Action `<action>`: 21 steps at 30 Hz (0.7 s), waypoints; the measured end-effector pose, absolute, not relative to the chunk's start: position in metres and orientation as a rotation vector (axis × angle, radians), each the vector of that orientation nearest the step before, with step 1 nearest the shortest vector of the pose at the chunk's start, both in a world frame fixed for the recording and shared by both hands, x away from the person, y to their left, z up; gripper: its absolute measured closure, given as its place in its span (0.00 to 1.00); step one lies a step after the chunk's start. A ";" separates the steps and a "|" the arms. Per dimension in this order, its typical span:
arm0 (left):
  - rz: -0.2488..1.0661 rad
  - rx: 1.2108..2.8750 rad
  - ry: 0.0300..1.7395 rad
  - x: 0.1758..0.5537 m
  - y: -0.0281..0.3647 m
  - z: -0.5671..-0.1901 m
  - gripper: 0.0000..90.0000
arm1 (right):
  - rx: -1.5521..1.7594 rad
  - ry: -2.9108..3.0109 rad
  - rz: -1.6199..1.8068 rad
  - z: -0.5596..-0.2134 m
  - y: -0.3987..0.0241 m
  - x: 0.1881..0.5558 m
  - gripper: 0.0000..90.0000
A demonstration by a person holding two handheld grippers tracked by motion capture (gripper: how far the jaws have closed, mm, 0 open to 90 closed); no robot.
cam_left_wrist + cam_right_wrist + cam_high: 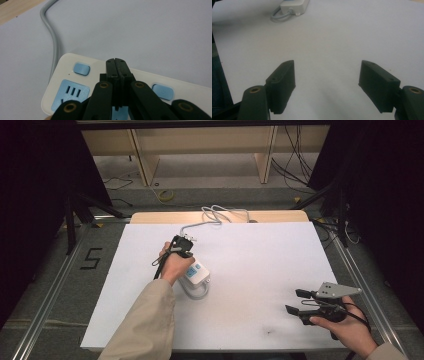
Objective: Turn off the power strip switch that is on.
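Observation:
A white power strip (200, 272) with blue sockets and blue switches (81, 69) lies left of centre on the white board (260, 265). Its grey cable (215, 215) runs to the far edge. My left gripper (184, 241) hovers over the strip's far end. In the left gripper view this gripper (116, 62) is shut, jaws pressed together with nothing between them, tips above the strip's (67, 62) edge between two switches. My right gripper (295, 301) stands open near the front right corner, empty. Its own view (327, 64) looks across bare board toward the strip (294, 6).
The board rests on a wooden tabletop (150, 216) whose far edge shows. Beyond it stand wooden shelves (200, 150) with loose cables on the floor. A metal frame rail (360, 280) runs along the right side. A cable loop (278, 16) curls at the strip's near end.

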State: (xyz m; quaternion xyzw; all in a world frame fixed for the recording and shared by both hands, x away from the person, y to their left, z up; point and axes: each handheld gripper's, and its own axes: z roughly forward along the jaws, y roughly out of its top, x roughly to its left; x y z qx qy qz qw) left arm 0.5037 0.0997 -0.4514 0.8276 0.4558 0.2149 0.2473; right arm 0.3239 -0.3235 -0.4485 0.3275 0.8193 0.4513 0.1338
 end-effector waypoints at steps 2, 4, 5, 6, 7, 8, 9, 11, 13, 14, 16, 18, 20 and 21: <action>0.577 2.273 1.250 0.505 0.099 -0.450 1.00 | 0.947 2.374 1.309 -0.449 -0.324 0.324 0.33; 0.565 2.277 1.252 0.507 0.098 -0.449 1.00 | 0.949 2.374 1.310 -0.449 -0.324 0.324 0.33; 0.547 2.273 1.253 0.507 0.097 -0.449 1.00 | 0.950 2.375 1.310 -0.449 -0.324 0.324 0.33; 0.535 2.268 1.255 0.508 0.097 -0.449 1.00 | 0.949 2.375 1.310 -0.449 -0.324 0.324 0.33; 0.542 2.279 1.252 0.508 0.096 -0.448 1.00 | 0.947 2.376 1.310 -0.449 -0.324 0.324 0.33; 0.551 2.294 1.242 0.508 0.095 -0.448 1.00 | 0.947 2.375 1.311 -0.449 -0.324 0.324 0.33; 0.555 2.304 1.243 0.508 0.093 -0.448 1.00 | 0.948 2.374 1.310 -0.449 -0.324 0.324 0.33; 0.549 2.325 1.247 0.510 0.093 -0.446 1.00 | 0.949 2.375 1.310 -0.449 -0.324 0.324 0.33; 0.544 2.343 1.256 0.510 0.094 -0.445 1.00 | 0.948 2.374 1.311 -0.449 -0.324 0.324 0.33; 0.539 2.341 1.260 0.510 0.094 -0.445 1.00 | 0.947 2.375 1.311 -0.449 -0.324 0.324 0.33; 0.523 2.330 1.268 0.511 0.096 -0.445 1.00 | 0.948 2.375 1.311 -0.449 -0.324 0.324 0.33; 0.515 2.329 1.272 0.511 0.096 -0.445 1.00 | 0.948 2.377 1.310 -0.449 -0.324 0.325 0.33; 0.519 2.339 1.271 0.512 0.095 -0.445 1.00 | 0.952 2.377 1.311 -0.449 -0.323 0.324 0.33; 0.519 2.344 1.271 0.512 0.094 -0.444 1.00 | 0.953 2.378 1.311 -0.449 -0.323 0.324 0.33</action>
